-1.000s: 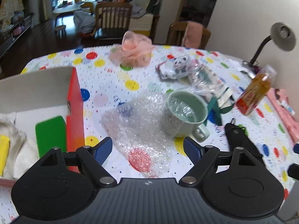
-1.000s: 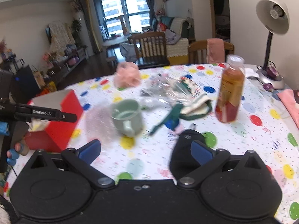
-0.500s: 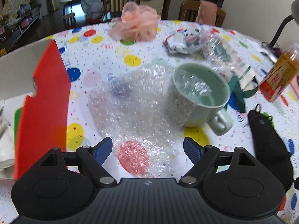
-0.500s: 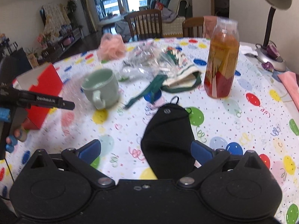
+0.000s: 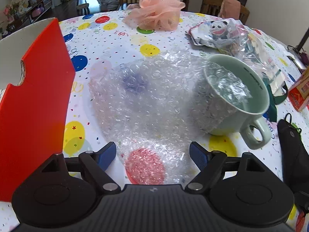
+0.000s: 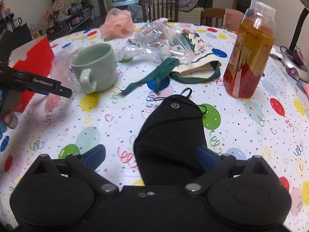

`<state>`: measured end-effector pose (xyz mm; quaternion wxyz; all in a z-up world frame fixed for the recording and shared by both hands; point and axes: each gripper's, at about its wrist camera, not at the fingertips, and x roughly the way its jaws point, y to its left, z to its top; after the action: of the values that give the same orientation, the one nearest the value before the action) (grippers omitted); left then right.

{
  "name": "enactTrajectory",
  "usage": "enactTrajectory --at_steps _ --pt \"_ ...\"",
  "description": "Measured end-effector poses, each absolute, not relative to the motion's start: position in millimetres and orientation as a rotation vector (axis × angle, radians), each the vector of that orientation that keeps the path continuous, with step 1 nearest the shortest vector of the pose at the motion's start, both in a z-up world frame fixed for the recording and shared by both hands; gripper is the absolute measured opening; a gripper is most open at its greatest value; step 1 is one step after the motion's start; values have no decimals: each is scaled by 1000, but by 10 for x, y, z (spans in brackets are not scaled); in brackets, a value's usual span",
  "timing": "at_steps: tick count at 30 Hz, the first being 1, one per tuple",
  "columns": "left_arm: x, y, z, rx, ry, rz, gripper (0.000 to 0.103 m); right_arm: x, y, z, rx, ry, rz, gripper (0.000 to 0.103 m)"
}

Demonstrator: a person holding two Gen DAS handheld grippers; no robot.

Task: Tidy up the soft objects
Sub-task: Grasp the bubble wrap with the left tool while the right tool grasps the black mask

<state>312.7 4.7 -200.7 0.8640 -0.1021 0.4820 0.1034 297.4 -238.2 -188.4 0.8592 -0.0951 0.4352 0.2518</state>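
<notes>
A clear bubble wrap sheet (image 5: 154,104) lies on the balloon-print tablecloth, one end tucked into a pale green mug (image 5: 237,104). My left gripper (image 5: 153,154) is open, its fingers on either side of the sheet's near edge. A black fabric pouch (image 6: 171,133) lies flat; my right gripper (image 6: 152,156) is open around its near end. A pink mesh puff (image 5: 156,17) sits at the far side. A green-and-cream cloth bag (image 6: 193,67) lies behind the pouch.
A red cardboard box (image 5: 32,106) stands at the left. A tea bottle (image 6: 249,54) stands at the right. Plastic packets (image 5: 222,32) lie behind the mug. A desk lamp base (image 6: 295,63) is at the far right. Chairs stand beyond the table.
Both grippers have moved forward and down. The left now straddles the bubble wrap's near edge; the right now straddles the black pouch. Both stay open.
</notes>
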Motion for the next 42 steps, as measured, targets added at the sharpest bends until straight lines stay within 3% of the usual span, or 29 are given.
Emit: enactTrajectory --at_steps 6,9,13,17,22,33,42 --pt "3115 68 -2005 -240 996 221 82 3072 -2392 -2027 -238 944 505 85" --pt "3097 84 -1992 -240 994 245 71 3091 -2414 -2078 -247 956 490 77" --pt "3091 125 -1971 -252 1002 271 58 3074 -2423 -2088 -249 954 493 77" --pt "3095 146 -1959 -234 1007 296 36 3056 -2415 -2088 -255 952 489 75" --pt "3067 158 -1933 -225 994 288 17 3030 -2412 -2082 -269 944 491 69" --pt "2880 154 -1682 -233 933 259 13 2935 -2451 -1963 -248 921 502 24" --pt "2665 187 -1441 -250 886 224 13 2816 -2555 -1603 -171 862 515 13"
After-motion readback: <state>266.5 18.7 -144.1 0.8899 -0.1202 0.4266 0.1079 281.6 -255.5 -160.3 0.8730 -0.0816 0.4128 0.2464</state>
